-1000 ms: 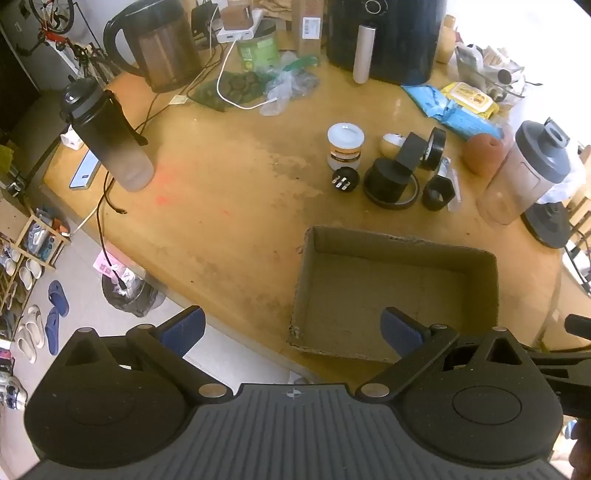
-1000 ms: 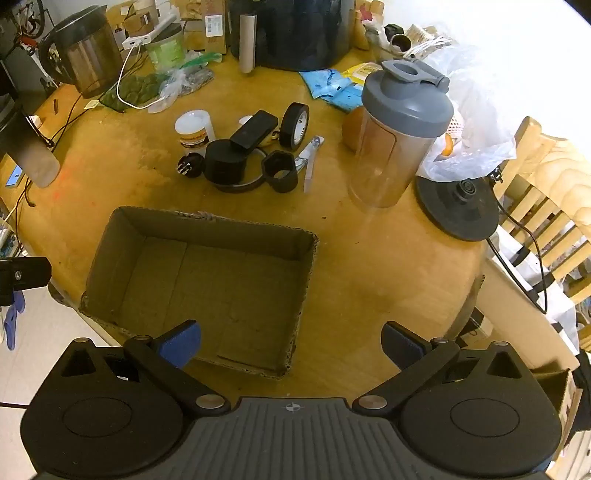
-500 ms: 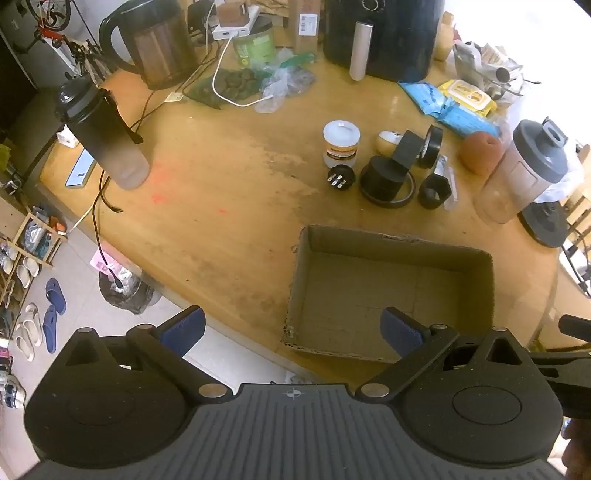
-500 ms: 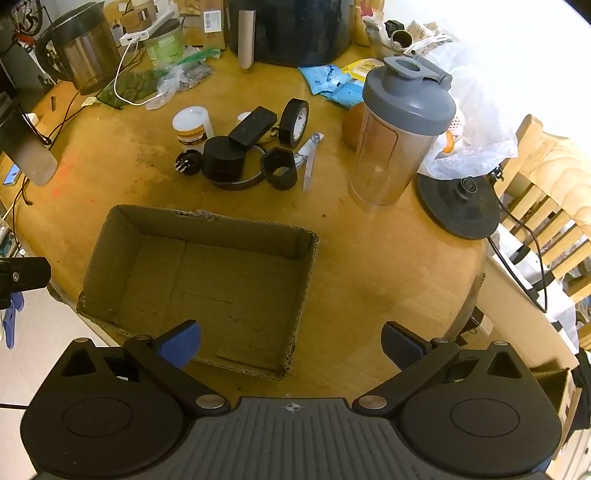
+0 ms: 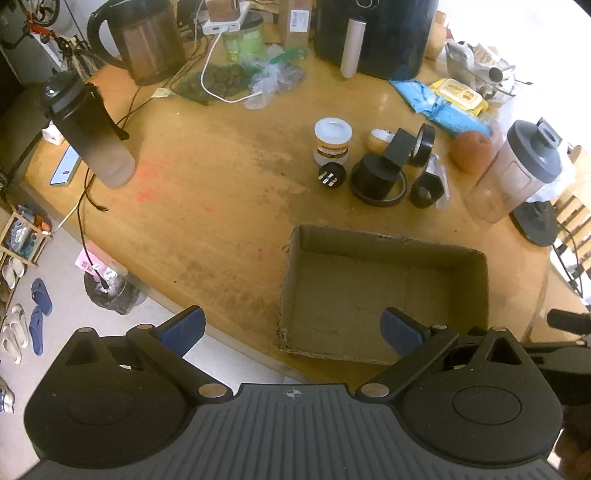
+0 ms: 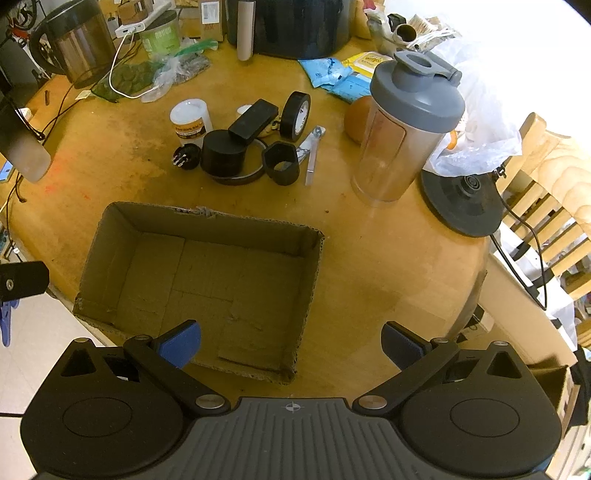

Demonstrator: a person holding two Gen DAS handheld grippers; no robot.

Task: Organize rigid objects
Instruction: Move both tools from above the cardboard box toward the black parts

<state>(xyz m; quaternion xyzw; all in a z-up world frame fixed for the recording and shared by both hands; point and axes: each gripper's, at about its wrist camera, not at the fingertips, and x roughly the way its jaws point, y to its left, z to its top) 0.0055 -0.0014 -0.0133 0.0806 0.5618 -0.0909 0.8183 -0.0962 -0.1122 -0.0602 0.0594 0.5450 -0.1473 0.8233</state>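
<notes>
So both claws are wide open and holding nothing, hovering at the near edge of the empty cardboard box point(image 6: 207, 280). The pile of black parts point(image 6: 240, 147) sits just past the box's far wall, upper middle of frame. The right claw point(image 6: 291, 341) looks nearer than the left claw point(image 5: 291, 328), I'd guess it goes first

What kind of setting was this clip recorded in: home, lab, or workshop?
Most likely a home dining or kitchen area: a round wooden table cluttered with a dark electric kettle and a black air fryer, with slippers on the tiled floor.
</notes>
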